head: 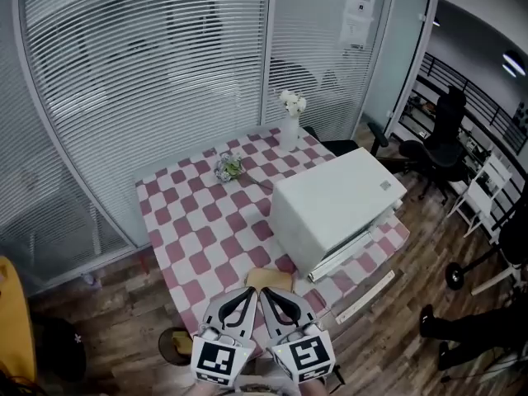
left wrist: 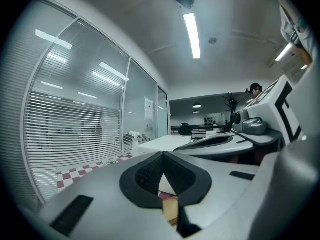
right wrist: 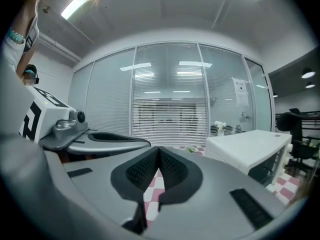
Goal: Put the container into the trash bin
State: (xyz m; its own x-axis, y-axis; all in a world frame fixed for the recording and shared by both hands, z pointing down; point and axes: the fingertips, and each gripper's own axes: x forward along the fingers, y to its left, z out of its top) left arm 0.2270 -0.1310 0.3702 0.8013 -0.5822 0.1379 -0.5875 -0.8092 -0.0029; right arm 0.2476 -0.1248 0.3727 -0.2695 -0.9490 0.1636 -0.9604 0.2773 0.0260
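I had my left gripper (head: 248, 293) and right gripper (head: 267, 294) side by side, both with fingers pressed together on nothing, near the brown container (head: 270, 278) at the edge of the checkered table (head: 198, 221).

You have the container (head: 268, 278), a small tan box, lying flat at the near edge of the pink-and-white checked counter (head: 198, 221). Your bin (head: 175, 345) stands on the floor (head: 115, 304) just below that edge, to the container's left. It is round, dark and open-topped, with something tan showing inside.
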